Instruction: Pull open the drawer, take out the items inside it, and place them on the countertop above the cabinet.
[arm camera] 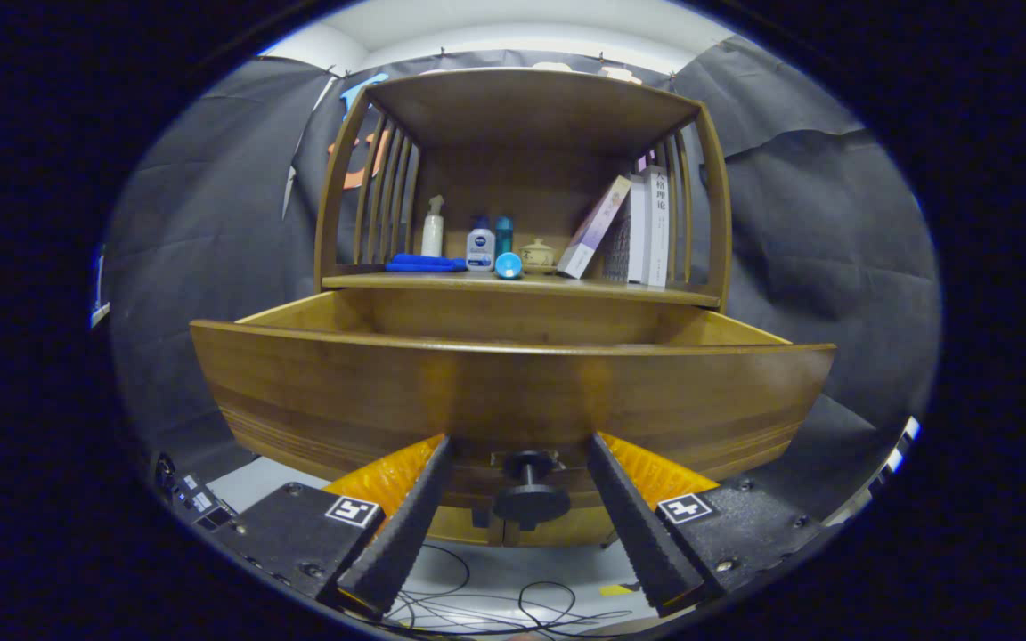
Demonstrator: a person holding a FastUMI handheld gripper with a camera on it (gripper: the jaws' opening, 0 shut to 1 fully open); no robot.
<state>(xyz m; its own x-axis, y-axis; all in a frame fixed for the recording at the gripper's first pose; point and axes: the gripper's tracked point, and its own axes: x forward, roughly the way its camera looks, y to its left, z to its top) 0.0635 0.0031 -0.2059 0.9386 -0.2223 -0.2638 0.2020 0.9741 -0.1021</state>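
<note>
Two tool fingers (424, 499) astride knob (530, 500)

Gripper (520, 445) fingers spread wide, touching nothing. Drawer knob (530, 495) between them, untouched. Drawer (513, 392) pulled out, front panel just ahead of fingertips. Beyond: countertop (522, 283) with blue cloth (424, 263), bottles (480, 244), leaning books (629, 227). Cables (495, 605) on floor below fingers.

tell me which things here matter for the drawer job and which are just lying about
For the job:
- drawer, pulled open
- drawer knob, between the open tool's fingers, untouched
- countertop above the cabinet

Lying about:
- books, leaning
- blue cloth
- spray bottle
- lotion bottle
- cables on the floor

The drawer's contents are hidden.
</note>
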